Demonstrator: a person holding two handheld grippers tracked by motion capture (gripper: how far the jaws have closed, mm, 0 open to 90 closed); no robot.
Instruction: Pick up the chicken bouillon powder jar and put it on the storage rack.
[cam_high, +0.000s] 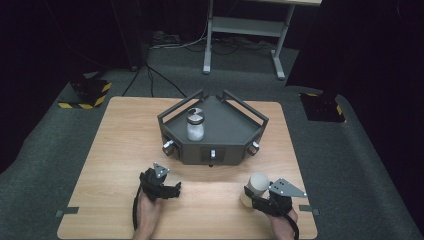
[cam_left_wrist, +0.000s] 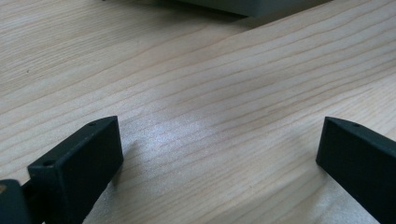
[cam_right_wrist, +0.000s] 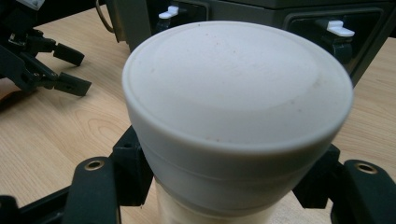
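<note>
Jaws of the right gripper (cam_high: 252, 196) are clamped around a cream-white container (cam_high: 256, 186) with a broad flat lid, gripping it on its body just below the lid rim, as the right gripper view (cam_right_wrist: 224, 186) shows from close up. The container (cam_right_wrist: 236, 121) stands upright at the near right of the wooden table (cam_high: 120, 150), and the hold low on its sides leaves the lid free, probably so the top can be worked on or the whole thing lifted without tipping.

The left gripper (cam_high: 170, 189) rests at the near left of the table, well apart from the container, with its jaws spread wide and nothing between them; the left gripper view (cam_left_wrist: 219, 154) has bare wood grain between the two black tips. It points toward the middle of the table, and seems to be waiting its turn, perhaps to take the lid while the right hand steadies the body.

Farther back, in the centre of the table, sits a dark angular tray (cam_high: 235, 131) with a raised rail and small white switches on its front. A glass jar (cam_high: 195, 126) with a metal lid stands upright on the tray's left part, untouched by either gripper.
</note>
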